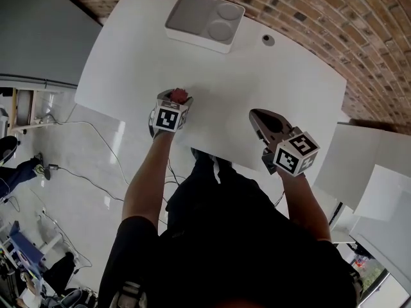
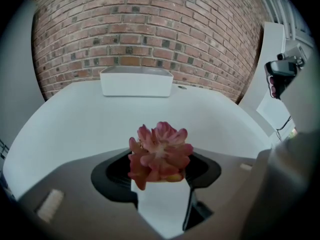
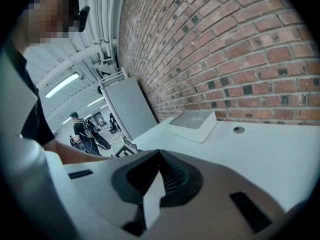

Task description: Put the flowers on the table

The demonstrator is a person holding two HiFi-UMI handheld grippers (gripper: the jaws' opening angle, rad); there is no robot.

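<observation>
Standing at the near edge of the white table (image 1: 128,63), the person has a gripper in each hand over the tabletop. The left gripper (image 1: 176,100) points steeply down over the near part of the table, and its jaws are clamped on a pink flower (image 2: 160,154). The petals fill the space between the two dark pads, and the bloom faces out towards the brick wall (image 2: 150,29). From the head view I cannot quite tell whether the flower touches the tabletop or hangs just above it. White surface shows under it in the left gripper view. The right gripper (image 1: 260,117) is well apart to the right, also over the near part of the table and tilted only gently down. Its jaws are together at the tips, with nothing between them. At the far end of the table, close to the wall, sits a white tray (image 1: 204,21) with two round recesses along one side. A small round hole (image 1: 268,40) shows in the tabletop just right of it. In the right gripper view, another person (image 3: 82,131) stands far off in the room.
</observation>
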